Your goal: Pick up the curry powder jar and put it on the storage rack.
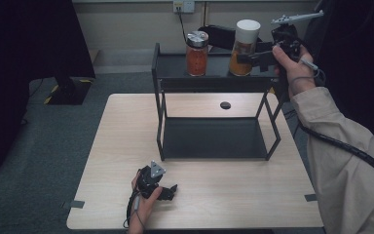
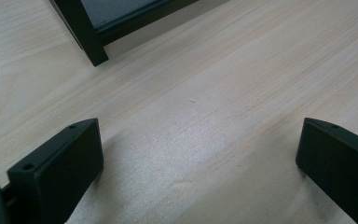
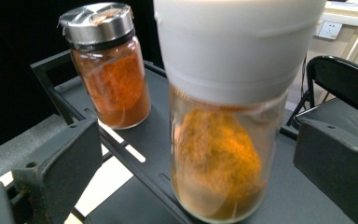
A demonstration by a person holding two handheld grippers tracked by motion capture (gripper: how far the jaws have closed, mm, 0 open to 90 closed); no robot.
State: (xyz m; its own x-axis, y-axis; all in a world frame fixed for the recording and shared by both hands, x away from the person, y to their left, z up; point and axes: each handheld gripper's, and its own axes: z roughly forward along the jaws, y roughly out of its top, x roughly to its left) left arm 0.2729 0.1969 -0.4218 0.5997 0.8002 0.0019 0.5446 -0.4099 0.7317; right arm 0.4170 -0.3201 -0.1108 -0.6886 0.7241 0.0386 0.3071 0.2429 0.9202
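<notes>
standing upright between the wide-spread jaws of the right gripper [image 3: 200, 154], the glass spice jar with the white cap and yellow-orange powder [image 3: 223, 140] is seen on the top shelf of the black metal rack [image 1: 214, 73], released, with no pad pressed on it. just beyond it, a steel-lidded glass jar of red-orange powder [image 3: 109, 70] is set. the left gripper [image 2: 196, 158] is held unclenched and empty over the pale wooden table [image 2: 214, 93].

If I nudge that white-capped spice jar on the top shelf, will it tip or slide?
The white-capped jar looks tall and narrow with a bulky cap, so a high push would probably tip it. Its clear wall looks like glass: likely smooth and breakable. It stands between the open jaws of the right hand-held gripper on the black shelf, near the steel-capped jar.
</notes>
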